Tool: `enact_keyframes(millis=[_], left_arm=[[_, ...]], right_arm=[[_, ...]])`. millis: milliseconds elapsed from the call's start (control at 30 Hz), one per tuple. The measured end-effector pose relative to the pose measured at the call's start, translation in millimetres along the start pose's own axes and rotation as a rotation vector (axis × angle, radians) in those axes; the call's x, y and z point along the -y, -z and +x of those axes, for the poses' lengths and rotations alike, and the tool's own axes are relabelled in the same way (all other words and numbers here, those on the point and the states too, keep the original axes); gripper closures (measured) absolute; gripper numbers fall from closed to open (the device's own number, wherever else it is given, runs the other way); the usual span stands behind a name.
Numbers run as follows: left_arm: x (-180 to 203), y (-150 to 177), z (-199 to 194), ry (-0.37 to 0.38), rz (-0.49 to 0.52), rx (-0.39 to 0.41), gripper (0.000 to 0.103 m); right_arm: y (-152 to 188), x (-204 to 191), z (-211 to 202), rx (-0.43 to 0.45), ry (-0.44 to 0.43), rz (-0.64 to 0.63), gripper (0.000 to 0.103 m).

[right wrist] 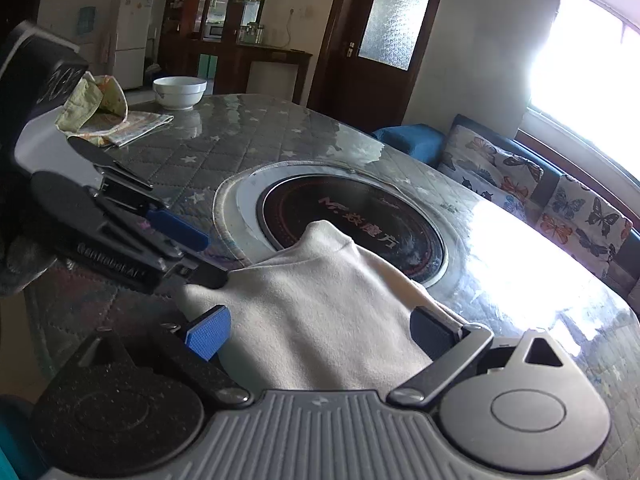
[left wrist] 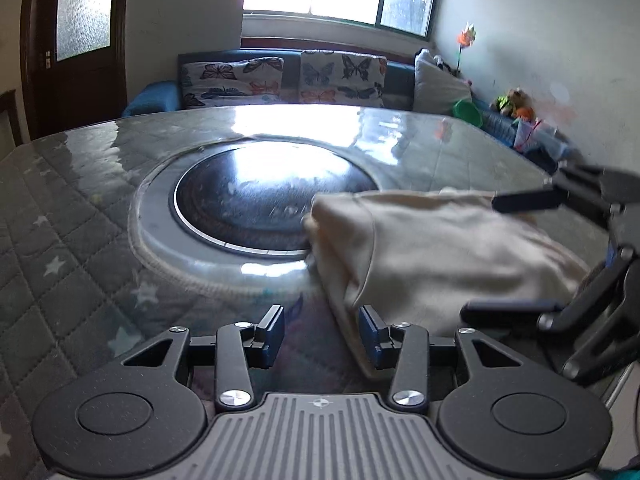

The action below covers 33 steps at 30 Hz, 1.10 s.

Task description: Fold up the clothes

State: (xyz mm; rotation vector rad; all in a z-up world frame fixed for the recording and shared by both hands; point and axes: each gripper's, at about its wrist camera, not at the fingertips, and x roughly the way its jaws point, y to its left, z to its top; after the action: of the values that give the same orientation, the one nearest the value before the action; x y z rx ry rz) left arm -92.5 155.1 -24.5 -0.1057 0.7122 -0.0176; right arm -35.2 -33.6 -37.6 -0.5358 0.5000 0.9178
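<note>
The cream soft cotton garment (right wrist: 320, 312) lies folded on the quilted grey table (left wrist: 72, 208), overlapping the round black hob (left wrist: 248, 200). Left gripper (left wrist: 322, 334) gapes at its edge; right gripper (right wrist: 320, 330) straddles it wide, seemingly ready to pinch another fold.

L tool (left wrist: 322, 334), R tool (right wrist: 322, 334) agape

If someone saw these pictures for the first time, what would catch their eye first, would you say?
Probably the cream folded cloth garment lying on the table's near side, its tip over the round black glass cooktop set in the middle. Next, the open left claw at the garment's edge and the open right claw straddling it. Farther off, a white ceramic bowl stands at the table's far end.
</note>
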Motion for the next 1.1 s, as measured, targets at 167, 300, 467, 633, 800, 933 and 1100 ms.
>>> enact_keyframes(millis=[167, 300, 467, 633, 800, 933, 1100], left_arm=[[-10.8, -6.8, -6.1, -0.022, -0.029, 0.018, 0.058], [-25.0, -21.7, -12.4, -0.04, -0.083, 0.045, 0.054], [-35.6, -29.4, -13.4, -0.034, -0.149, 0.046, 0.054], [-37.2, -26.9, -8.7, -0.025, -0.171, 0.026, 0.054], [-41.6, -25.9, -7.0, -0.028, -0.191, 0.015, 0.052], [-46.8, -27.8, -7.6, -0.029, -0.212, 0.014, 0.051], [-49.7, -31.4, -7.1, 0.001, -0.264, 0.007, 0.047]], right_arm=[[-5.8, -9.1, -2.5, 0.014, -0.039, -0.041, 0.009], [-10.9, -24.3, 1.7, 0.007, -0.096, -0.105, 0.017], [-13.6, -43.1, 11.4, -0.01, -0.161, -0.177, 0.033], [-15.5, -47.6, 19.7, -0.035, -0.248, -0.143, 0.042], [-9.7, -49.8, 30.1, -0.075, -0.292, -0.089, 0.041], [-12.1, -50.6, 25.1, -0.053, -0.272, -0.104, 0.042], [-13.2, -50.2, 33.2, -0.077, -0.258, -0.098, 0.056]])
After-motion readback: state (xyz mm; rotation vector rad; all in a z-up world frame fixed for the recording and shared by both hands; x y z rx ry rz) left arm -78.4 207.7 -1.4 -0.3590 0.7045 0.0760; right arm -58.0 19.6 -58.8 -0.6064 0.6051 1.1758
